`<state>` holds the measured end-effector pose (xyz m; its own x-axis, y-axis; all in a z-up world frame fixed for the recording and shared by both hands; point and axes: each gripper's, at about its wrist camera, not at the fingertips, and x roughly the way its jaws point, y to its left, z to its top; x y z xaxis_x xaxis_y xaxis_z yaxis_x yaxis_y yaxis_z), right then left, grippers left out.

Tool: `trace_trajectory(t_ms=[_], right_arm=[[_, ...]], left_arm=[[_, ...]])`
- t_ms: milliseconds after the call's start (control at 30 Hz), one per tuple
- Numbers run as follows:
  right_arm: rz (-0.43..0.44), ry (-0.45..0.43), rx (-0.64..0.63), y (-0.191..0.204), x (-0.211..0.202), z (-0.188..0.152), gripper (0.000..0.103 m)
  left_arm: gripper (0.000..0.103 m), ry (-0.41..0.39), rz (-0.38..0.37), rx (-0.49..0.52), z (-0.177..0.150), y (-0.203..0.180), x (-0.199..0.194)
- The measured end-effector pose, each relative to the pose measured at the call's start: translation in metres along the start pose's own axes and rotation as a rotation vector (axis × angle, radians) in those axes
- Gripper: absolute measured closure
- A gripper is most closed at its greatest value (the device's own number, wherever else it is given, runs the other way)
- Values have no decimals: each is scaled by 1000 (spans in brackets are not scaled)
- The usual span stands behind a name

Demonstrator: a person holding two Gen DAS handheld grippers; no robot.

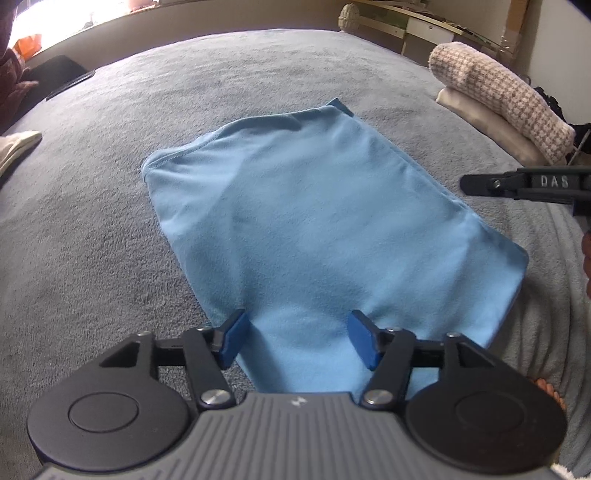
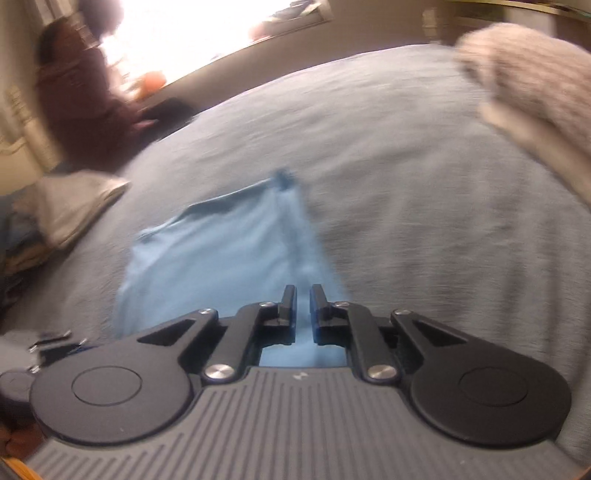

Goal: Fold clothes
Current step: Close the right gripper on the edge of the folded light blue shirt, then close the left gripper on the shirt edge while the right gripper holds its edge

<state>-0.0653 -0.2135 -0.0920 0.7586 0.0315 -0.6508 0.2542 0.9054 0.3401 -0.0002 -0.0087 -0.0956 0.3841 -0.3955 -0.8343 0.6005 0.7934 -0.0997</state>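
Note:
A light blue garment lies folded into a rough rectangle on the grey bed blanket. My left gripper hovers open over its near edge, with the blue pads wide apart and nothing between them. My right gripper reaches in from the right, its tip just off the garment's right edge. In the blurred right wrist view, the right gripper is shut to a narrow slit above the garment, with its right edge running under the fingers. No cloth looks clamped.
A rolled checked knit bundle rests on a cream pillow at the right. A cream cloth lies at the left edge, a flat black item beyond it. A person in dark red sits far left. Shelves stand behind the bed.

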Motion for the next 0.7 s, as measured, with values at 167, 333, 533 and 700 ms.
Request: trace_trajectory(t_ms=[167, 333, 533, 700], right_arm=[[83, 33, -11, 9, 22, -3, 95], [-34, -53, 76, -19, 22, 15, 94], [65, -94, -3, 10, 16, 27, 94], [107, -38, -68, 30, 33, 22, 94]], left_arm=[[31, 5, 3, -18, 0, 1, 0], [30, 6, 15, -28, -2, 1, 0], [30, 6, 8, -51, 1, 4, -4], [30, -87, -38, -82, 10, 18, -23]])
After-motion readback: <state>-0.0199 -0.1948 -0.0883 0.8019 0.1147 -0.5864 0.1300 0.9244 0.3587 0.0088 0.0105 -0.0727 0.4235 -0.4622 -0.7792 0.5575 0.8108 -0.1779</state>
